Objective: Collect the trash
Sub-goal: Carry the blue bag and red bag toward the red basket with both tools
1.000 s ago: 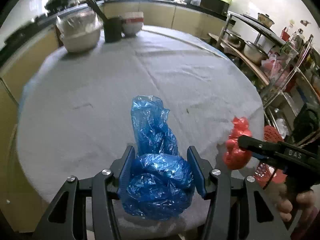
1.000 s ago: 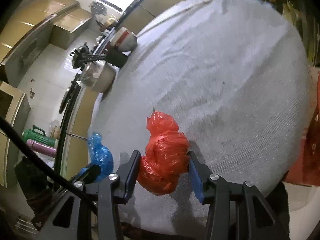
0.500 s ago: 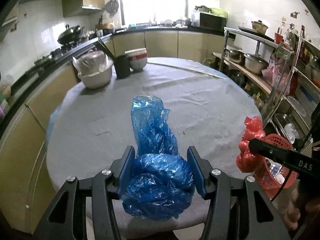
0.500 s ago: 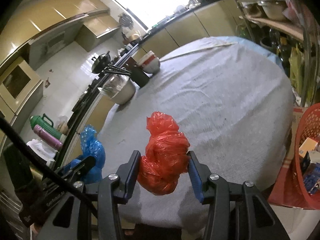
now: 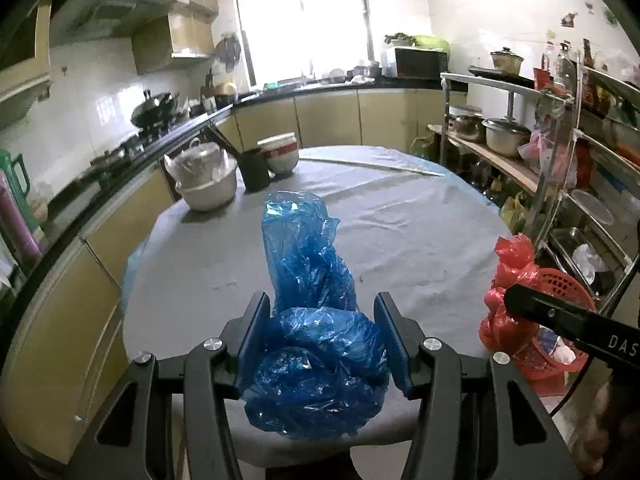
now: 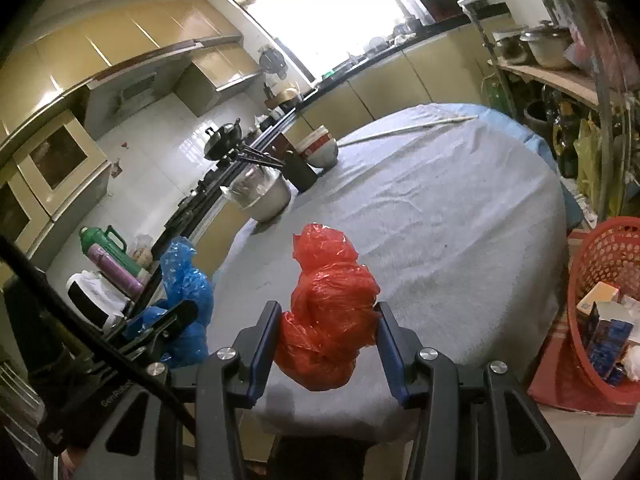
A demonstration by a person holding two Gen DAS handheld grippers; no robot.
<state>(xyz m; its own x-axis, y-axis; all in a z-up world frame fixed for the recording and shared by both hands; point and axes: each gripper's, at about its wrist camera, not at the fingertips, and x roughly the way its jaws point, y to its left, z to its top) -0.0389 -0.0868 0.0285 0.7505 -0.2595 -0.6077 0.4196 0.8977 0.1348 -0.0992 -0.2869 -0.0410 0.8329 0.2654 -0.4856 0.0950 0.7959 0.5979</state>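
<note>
My left gripper (image 5: 322,316) is shut on a crumpled blue plastic bag (image 5: 316,320) and holds it above the near edge of the round table (image 5: 408,232). My right gripper (image 6: 326,322) is shut on a crumpled red plastic bag (image 6: 328,312), also lifted over the table's near edge (image 6: 460,240). The red bag (image 5: 508,296) shows at the right of the left wrist view, and the blue bag (image 6: 186,300) at the left of the right wrist view. A red mesh trash basket (image 6: 600,300) with litter stands on the floor to the right; it also shows in the left wrist view (image 5: 560,320).
At the table's far left stand a covered white pot (image 5: 206,184), a dark cup (image 5: 254,170) and stacked bowls (image 5: 282,156). A metal shelf rack with pots (image 5: 520,140) lines the right side. A kitchen counter (image 5: 120,152) runs along the left and back.
Both grippers have risen and pulled back from the table with their bags still held. The views now take in more of the kitchen and the red basket.
</note>
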